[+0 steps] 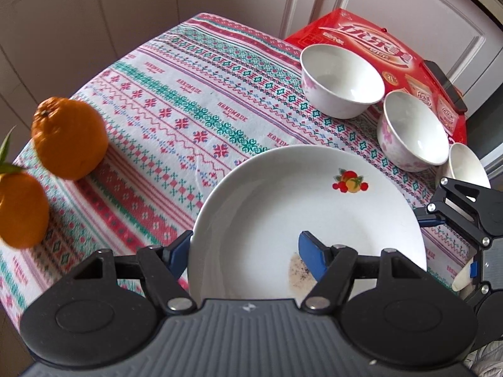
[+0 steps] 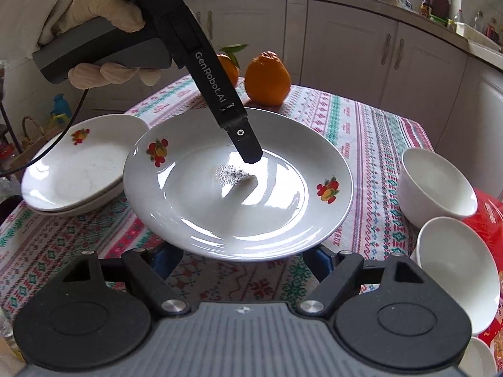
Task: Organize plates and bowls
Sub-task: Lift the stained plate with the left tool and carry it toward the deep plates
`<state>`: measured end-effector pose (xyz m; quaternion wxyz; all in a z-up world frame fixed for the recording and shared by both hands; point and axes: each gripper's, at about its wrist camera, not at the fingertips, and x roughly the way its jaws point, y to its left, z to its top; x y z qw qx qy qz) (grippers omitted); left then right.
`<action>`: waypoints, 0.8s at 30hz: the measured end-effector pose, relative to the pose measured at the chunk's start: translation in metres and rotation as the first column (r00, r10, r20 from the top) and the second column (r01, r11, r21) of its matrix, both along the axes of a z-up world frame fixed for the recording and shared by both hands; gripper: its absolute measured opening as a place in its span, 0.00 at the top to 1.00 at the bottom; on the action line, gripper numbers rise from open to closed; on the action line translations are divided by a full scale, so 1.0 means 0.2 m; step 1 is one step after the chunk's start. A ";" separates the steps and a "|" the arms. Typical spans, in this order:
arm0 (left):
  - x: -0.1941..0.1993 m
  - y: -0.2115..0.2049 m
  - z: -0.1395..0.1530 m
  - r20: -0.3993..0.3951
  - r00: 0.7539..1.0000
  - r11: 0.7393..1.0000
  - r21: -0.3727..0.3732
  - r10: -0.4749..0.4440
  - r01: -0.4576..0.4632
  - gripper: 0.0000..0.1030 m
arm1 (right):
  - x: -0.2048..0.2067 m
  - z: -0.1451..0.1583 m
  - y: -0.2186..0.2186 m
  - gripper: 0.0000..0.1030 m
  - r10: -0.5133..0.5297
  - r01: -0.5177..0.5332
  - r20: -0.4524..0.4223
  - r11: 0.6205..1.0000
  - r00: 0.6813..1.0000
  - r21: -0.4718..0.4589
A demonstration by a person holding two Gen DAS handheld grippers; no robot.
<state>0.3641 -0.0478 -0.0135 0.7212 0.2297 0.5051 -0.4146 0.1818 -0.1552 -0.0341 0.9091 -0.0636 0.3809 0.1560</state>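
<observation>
The right gripper [image 2: 242,262] is nearest in its own view. Its two blue-padded fingers stand wide apart and hold nothing. Their tips lie under the near rim of the white round ceramic plate with fruit decals [image 2: 239,207]; I cannot tell if they touch its underside.

This plate is above the patterned red, green and white tablecloth [image 2: 371,144], near the middle of the table, and it carries a small dark speckled stain [image 2: 232,174] in its centre. The left gripper [image 1: 245,251] has it by the rim. One blue pad [image 1: 311,257] presses on the inner surface beside the stain, and the other finger [image 1: 179,251] goes down behind the outer edge, so it seems to be clamped from below, though that contact is hidden. A hand in a cream glove [image 2: 103,15] holds this gripper's dark handle.

To the left of the held plate, in the right wrist view, a stack of two similar white plates [image 2: 78,163] rests on the cloth. On the other side two white ceramic bowls [image 2: 437,185] [image 2: 459,270] stand close together, at the edge of a red printed carton [image 1: 377,40].

Farther away, two orange citrus fruits [image 2: 267,78] [image 2: 228,69] sit near the far table edge. Behind them are pale cupboard doors [image 2: 345,47].
</observation>
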 end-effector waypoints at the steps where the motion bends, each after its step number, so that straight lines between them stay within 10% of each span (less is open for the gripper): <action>1: -0.02 0.02 0.01 0.006 1.000 1.000 -0.004 0.008 -0.008 0.32 | -0.01 0.01 0.01 0.16 0.007 -0.007 0.002 1.000 1.000 0.003; 24: -0.27 0.62 0.16 0.057 0.961 0.961 -0.081 0.270 -0.266 0.32 | -0.04 0.12 0.37 0.16 0.234 -0.234 0.052 0.972 0.971 -0.017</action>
